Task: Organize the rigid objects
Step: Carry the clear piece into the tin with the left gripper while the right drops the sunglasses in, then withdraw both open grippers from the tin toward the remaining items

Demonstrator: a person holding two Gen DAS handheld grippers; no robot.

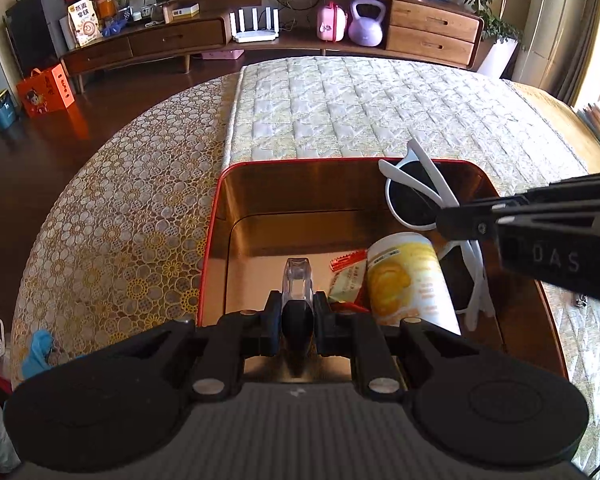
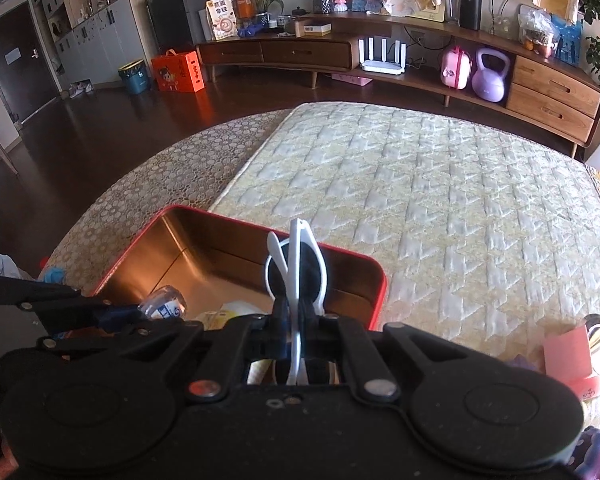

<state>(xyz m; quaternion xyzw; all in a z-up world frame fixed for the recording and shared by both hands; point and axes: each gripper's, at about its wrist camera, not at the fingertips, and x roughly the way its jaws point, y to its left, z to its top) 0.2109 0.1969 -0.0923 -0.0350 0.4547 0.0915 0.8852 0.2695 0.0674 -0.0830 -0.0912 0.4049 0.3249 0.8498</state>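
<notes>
Left wrist view: left gripper (image 1: 297, 312) is clenched on a small clear plastic bottle with a dark cap (image 1: 297, 284), held over the open red-rimmed metal tin with copper-toned inside (image 1: 236, 192), which sits on the quilted cream cover (image 1: 340, 104). Already in the tin: a pale yellow cylindrical can (image 1: 410, 280) lying on its side and a red-green snack packet (image 1: 346, 276). Right gripper (image 1: 472, 222) enters from the right, pinched on white-framed sunglasses with dark lenses (image 1: 410, 200), which hang over the tin's right end, above the can.

Right wrist view: right gripper (image 2: 296, 312) grips a thin white arm of the sunglasses (image 2: 300, 264); the lenses stick up past the fingers.

Risks, as I judge them:
- Thin-arm grip is weak, so the sunglasses may pivot or slip and drop hard on the can.
- The two grippers are near each other over one tin and could collide.
- The bottle, released from up here, may bounce or roll against the packet.
- A folded arm could catch the tin rim and hang half out.
</notes>
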